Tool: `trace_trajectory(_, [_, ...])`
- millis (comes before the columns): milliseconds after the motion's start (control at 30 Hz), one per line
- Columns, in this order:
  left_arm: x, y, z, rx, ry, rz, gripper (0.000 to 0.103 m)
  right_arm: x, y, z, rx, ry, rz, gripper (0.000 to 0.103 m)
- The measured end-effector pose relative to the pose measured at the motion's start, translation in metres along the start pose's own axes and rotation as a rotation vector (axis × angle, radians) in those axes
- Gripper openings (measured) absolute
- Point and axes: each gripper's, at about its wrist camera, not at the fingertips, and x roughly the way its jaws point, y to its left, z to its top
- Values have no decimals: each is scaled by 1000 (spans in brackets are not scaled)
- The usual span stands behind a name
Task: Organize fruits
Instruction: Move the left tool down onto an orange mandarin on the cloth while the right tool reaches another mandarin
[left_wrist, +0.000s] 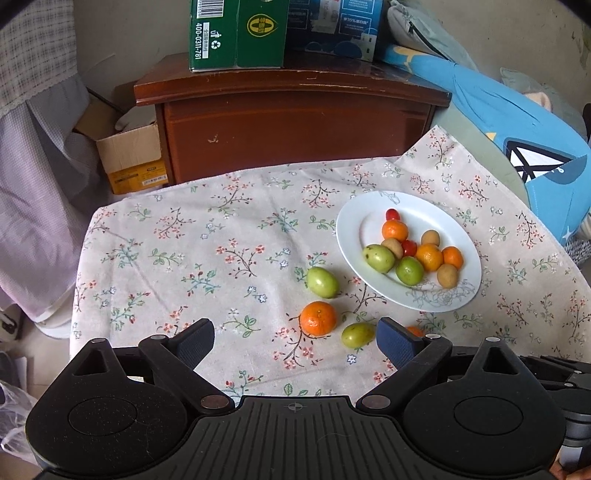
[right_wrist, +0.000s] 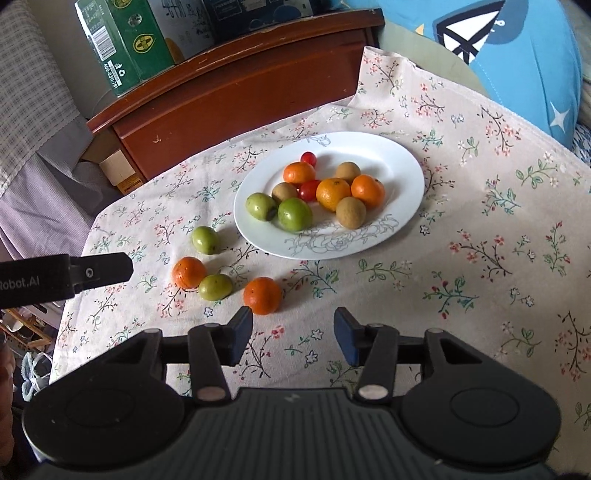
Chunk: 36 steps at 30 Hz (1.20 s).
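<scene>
Floral cloth soft, creased, drapes over table. Oval white plate glossy, line-drawn flowers on rim, holds round oranges, green fruits, tan fruits, red tomatoes. Off plate on cloth: four loose fruits. Right gripper jaws apart, empty; dimpled orange just beyond left pad, not between. Left gripper jaws wide, empty; smooth green fruit and second orange just ahead.
</scene>
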Motion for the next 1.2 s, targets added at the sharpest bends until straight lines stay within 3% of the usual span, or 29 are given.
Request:
trace_trajectory(267, [4,8,3,100,60,-31,96,-4,2,1,9,2,17,50])
trace_trajectory(433, [6,18,4,132,39,-50,96,-12,4,1,-6,-5,29,50])
trace_trajectory(833, [38,49,23,-21,49,7,95,5,1,1,8,-23,17,50])
trace_trajectory(967, [43,55,28,-89,60,-38,95,17,8,4,-9,-25,35,50])
trace_trajectory(1200, [51,42,25,-82,80,-74,94,39,23,4,-78,-21,42,45])
